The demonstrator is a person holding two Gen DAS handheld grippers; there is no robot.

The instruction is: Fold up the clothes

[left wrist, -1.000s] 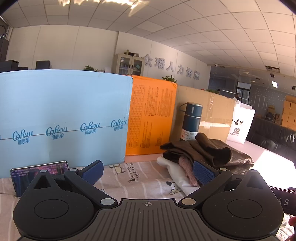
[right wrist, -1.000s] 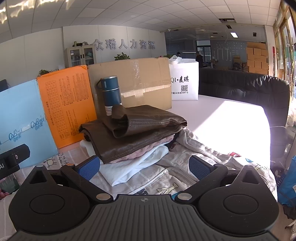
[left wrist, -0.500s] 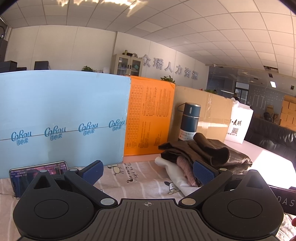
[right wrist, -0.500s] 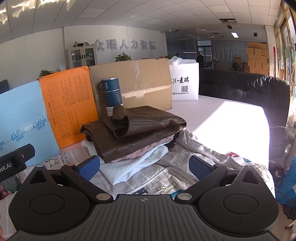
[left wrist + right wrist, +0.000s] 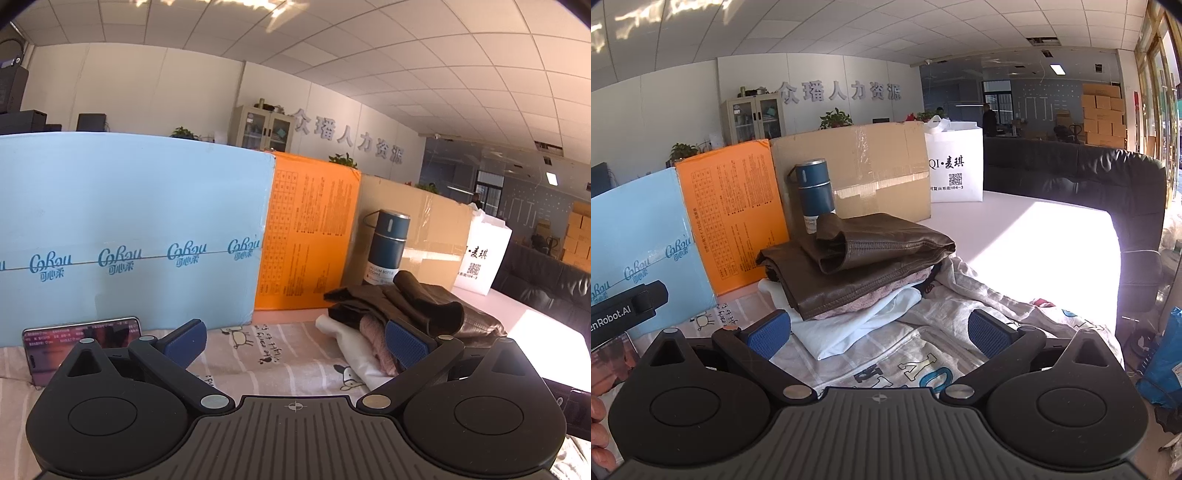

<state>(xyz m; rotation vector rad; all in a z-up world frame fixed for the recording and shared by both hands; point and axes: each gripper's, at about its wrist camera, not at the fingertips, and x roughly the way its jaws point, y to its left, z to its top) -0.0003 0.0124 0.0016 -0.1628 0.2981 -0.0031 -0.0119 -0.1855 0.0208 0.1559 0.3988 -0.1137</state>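
My left gripper (image 5: pixel 294 341) had its jaws wide apart with nothing between them, hovering over the printed sheet (image 5: pixel 280 354) that covered the tabletop. My right gripper (image 5: pixel 880 329) was the same, jaws spread and empty, above a pale printed garment (image 5: pixel 923 354) lying loose and rumpled just ahead.

Beyond both sat the pile of folded clothes (image 5: pixel 857 273): I counted three pieces, a brown leather jacket (image 5: pixel 886 240) on top, a pink knit under it and a white garment (image 5: pixel 849 328) at the bottom. I judged those done, with the one pale garment beside the pile left to fold.

Behind stood one blue flask (image 5: pixel 814 192), one blue board (image 5: pixel 129 229), one orange box (image 5: pixel 306 236), one cardboard box (image 5: pixel 864 170) and one white bag (image 5: pixel 955 170). One phone (image 5: pixel 55 339) leaned against the blue board.
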